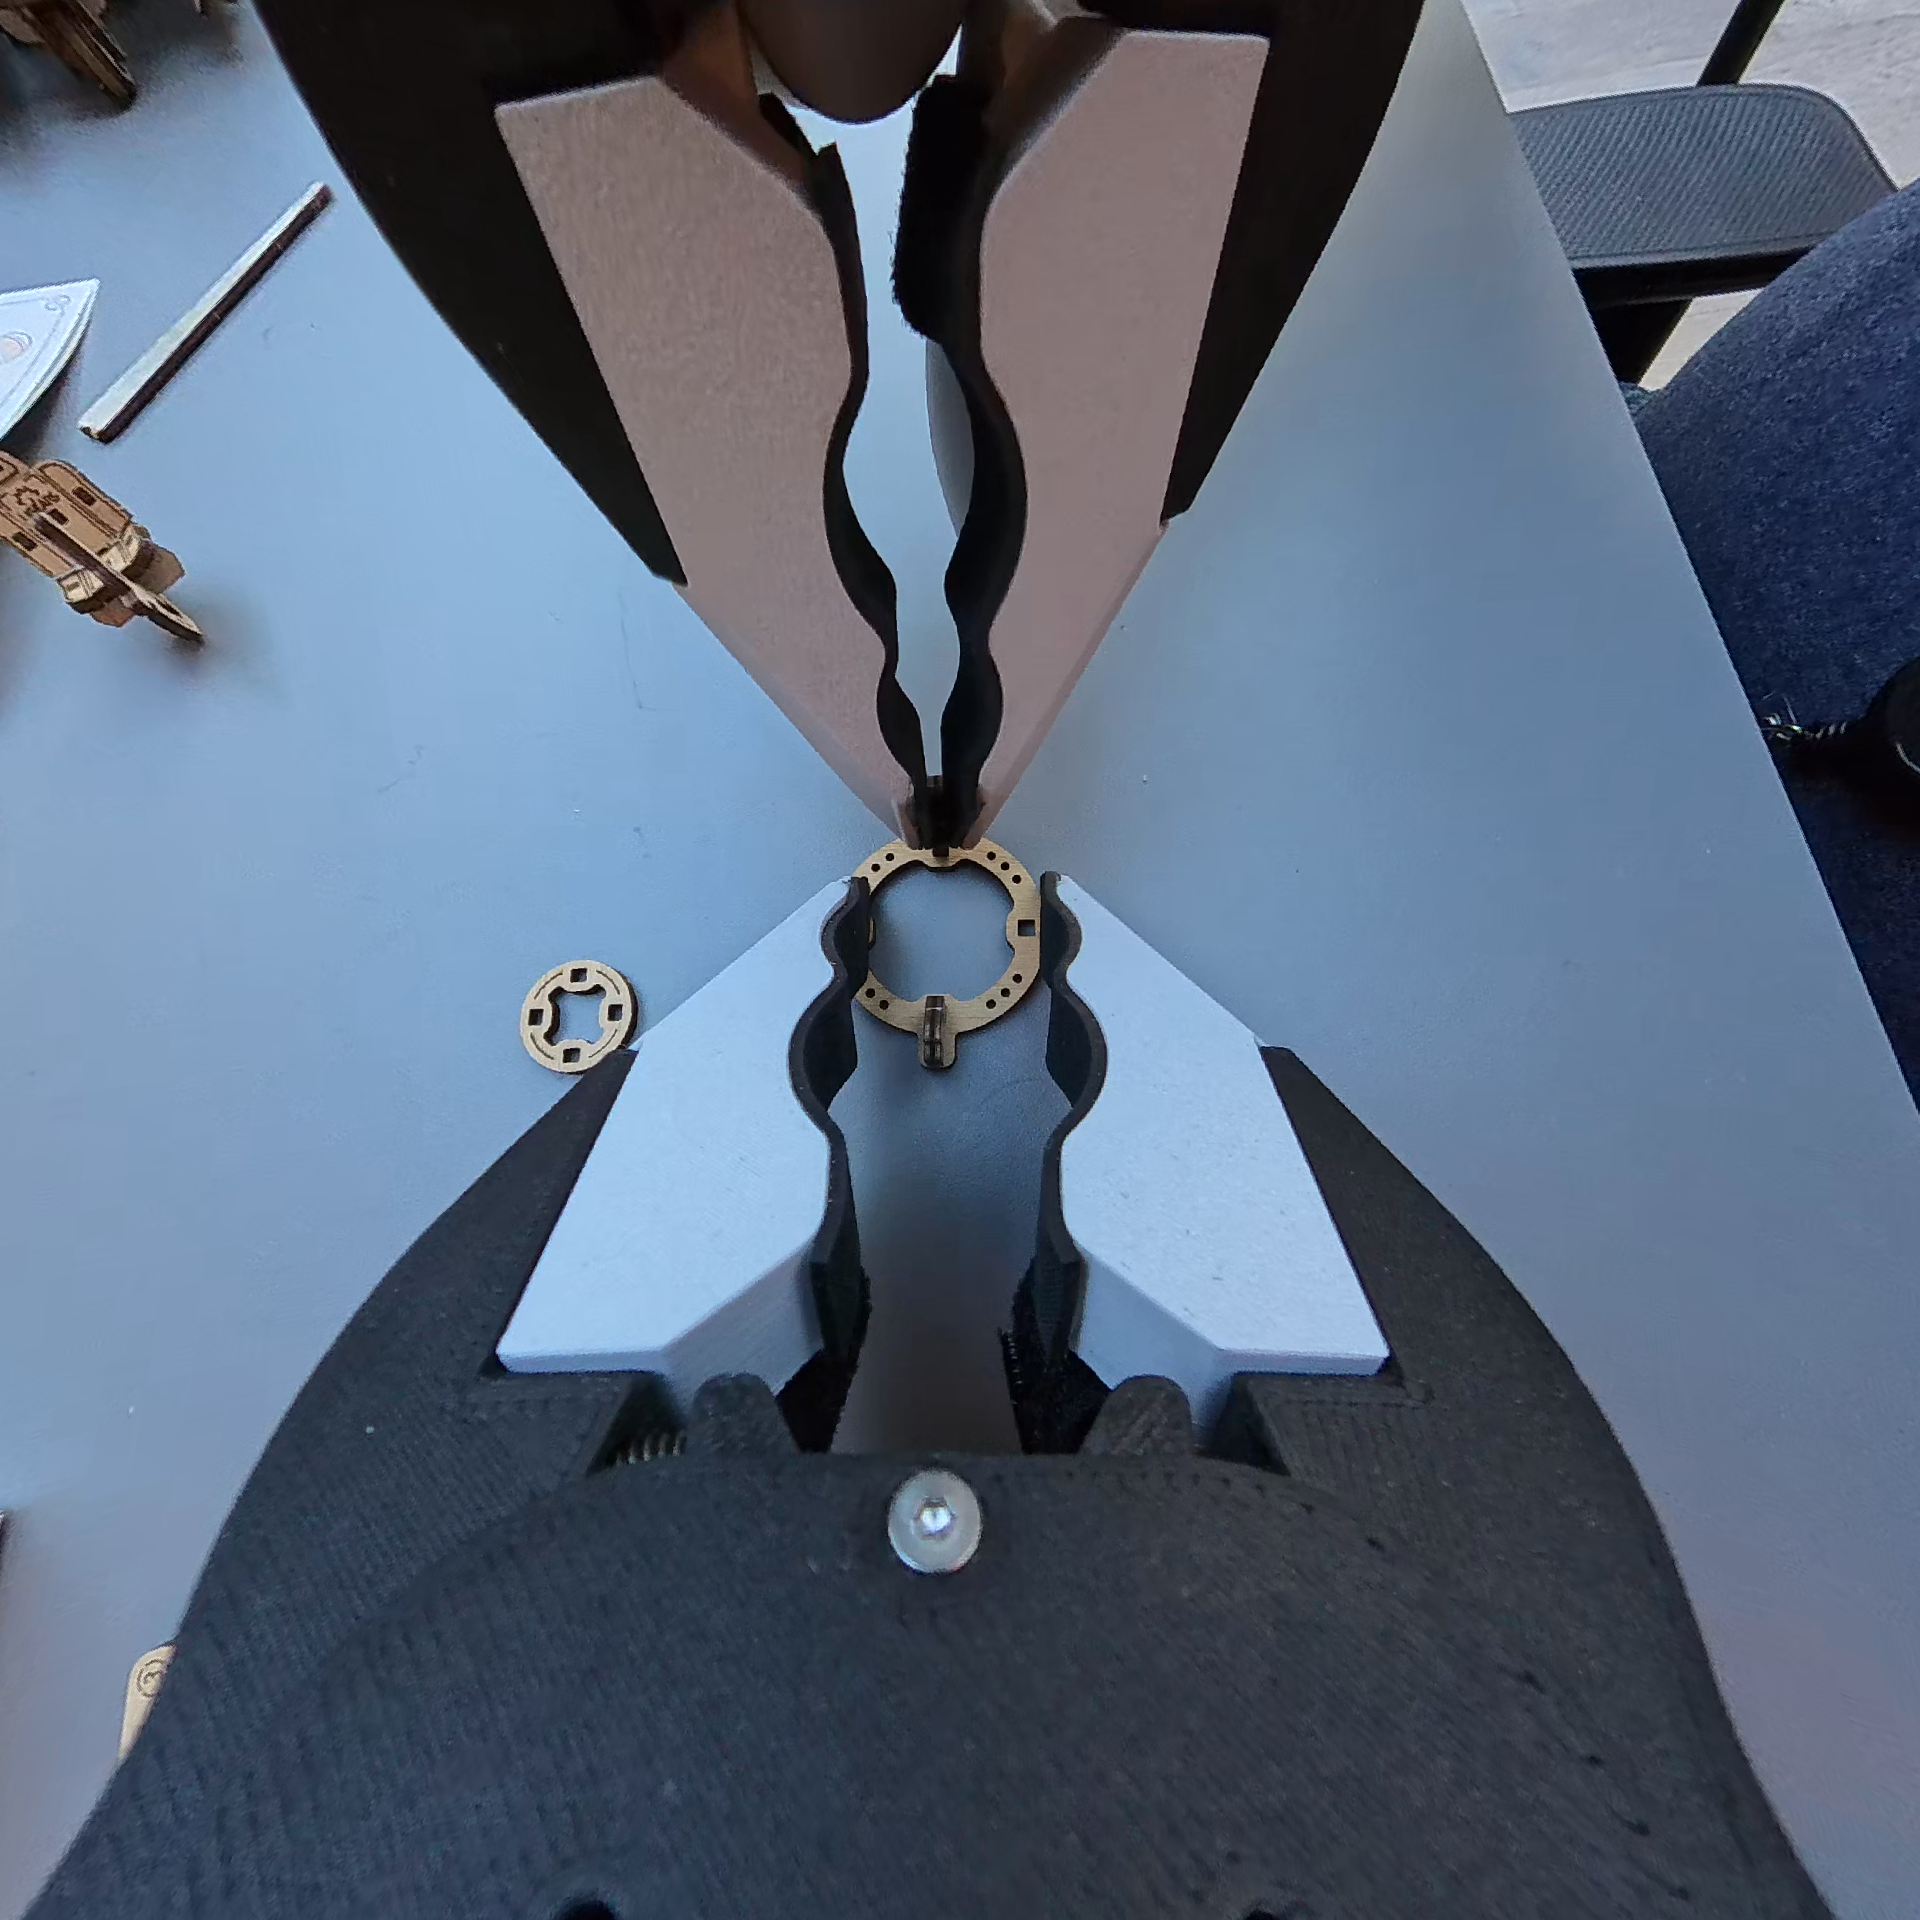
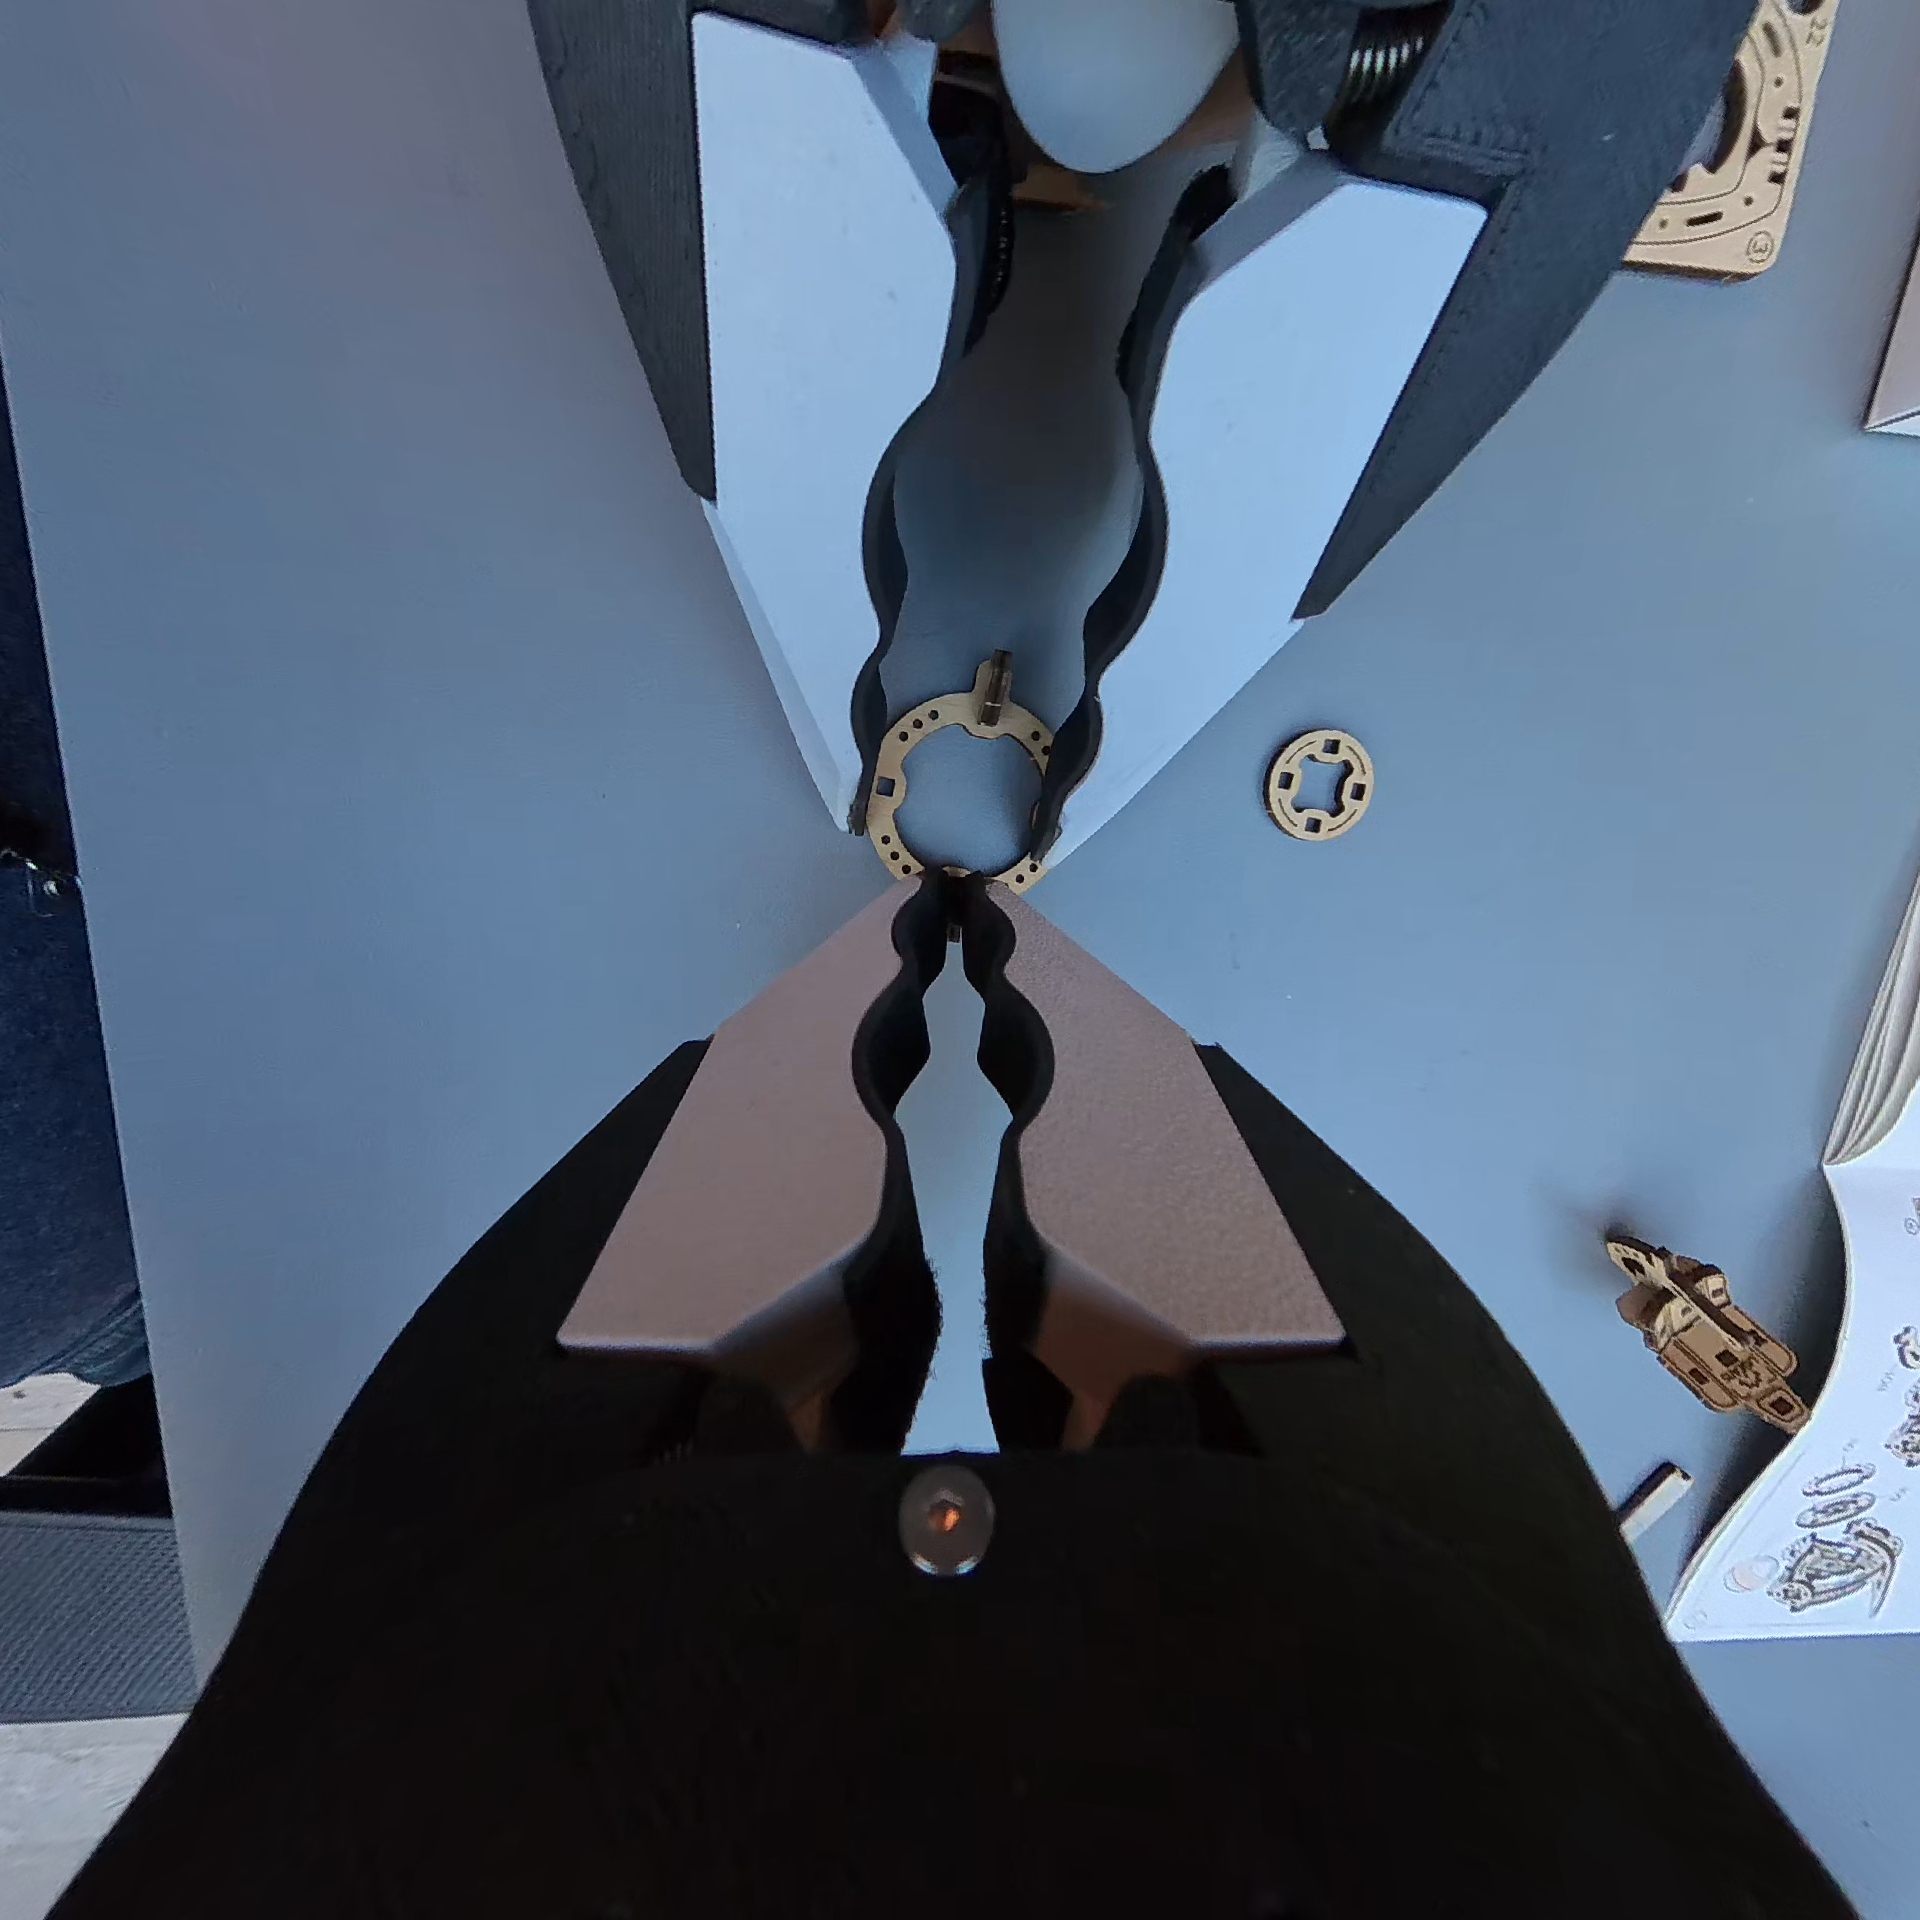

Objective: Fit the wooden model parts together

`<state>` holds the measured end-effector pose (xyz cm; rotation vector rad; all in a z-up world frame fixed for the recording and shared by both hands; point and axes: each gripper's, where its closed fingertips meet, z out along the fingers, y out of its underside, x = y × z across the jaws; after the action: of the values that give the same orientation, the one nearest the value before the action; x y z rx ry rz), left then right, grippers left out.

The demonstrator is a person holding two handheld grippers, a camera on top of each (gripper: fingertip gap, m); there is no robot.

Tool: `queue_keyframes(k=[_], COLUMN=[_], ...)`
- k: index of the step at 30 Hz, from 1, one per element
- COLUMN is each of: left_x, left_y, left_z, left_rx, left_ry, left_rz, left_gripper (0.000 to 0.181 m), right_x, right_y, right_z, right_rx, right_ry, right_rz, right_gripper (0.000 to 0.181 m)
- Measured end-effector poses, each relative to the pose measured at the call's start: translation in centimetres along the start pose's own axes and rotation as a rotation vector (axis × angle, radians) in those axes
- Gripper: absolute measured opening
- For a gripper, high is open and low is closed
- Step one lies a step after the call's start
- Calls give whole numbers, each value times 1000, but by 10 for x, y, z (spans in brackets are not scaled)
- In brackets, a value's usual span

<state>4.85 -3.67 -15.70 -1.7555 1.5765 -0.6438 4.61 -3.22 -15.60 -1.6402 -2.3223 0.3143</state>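
A wooden ring (image 1: pixel 1000 1000) with small holes round its rim is held flat above the grey table (image 1: pixel 364 831). My left gripper (image 1: pixel 951 899), with white fingers, is shut on the ring's two sides. It also shows in the right wrist view (image 2: pixel 956 821), with the ring (image 2: pixel 935 722). One small peg (image 1: pixel 935 1031) stands in the ring's near slot. My right gripper (image 2: pixel 951 894), with brown fingers, is shut on a second small peg (image 1: pixel 938 840) at the ring's opposite rim. It shows from above in the left wrist view (image 1: pixel 940 821). A smaller wooden disc (image 1: pixel 548 1047) lies on the table beside them.
A small assembled wooden model (image 2: pixel 1704 1340), a wooden stick (image 1: pixel 208 312), an instruction booklet (image 2: pixel 1818 1455) and a cut wooden sheet (image 2: pixel 1714 135) lie toward one side. The table edge, a black chair (image 1: pixel 1694 177) and a person's dark blue clothing (image 1: pixel 1818 520) are on the other. My left gripper's tips are some 7 cm from the smaller wooden disc (image 1: pixel 548 1047). Seen from the right wrist view (image 2: pixel 1350 756) as well.
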Motion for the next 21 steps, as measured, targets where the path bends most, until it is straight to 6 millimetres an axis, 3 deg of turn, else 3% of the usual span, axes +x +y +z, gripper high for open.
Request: queue_keyframes(k=[9,13,15,21], left_x=[0,0,0,0], left_y=[-1,-1,-1,-1], left_z=[1,1,1,1], left_rx=[7,5,4,2], left_ry=[1,-5,-6,-9], left_rz=[-9,0,2,0], left_gripper=[31,31,31,31], right_x=[2,5,7,3], right_y=[-1,-10,-3,-1], right_z=[-1,-21,-27,-18], right_rx=[88,219,209,130], right_ry=[18,26,40,78], right_rz=[77,151,153,78], right_gripper=[1,15,23,15])
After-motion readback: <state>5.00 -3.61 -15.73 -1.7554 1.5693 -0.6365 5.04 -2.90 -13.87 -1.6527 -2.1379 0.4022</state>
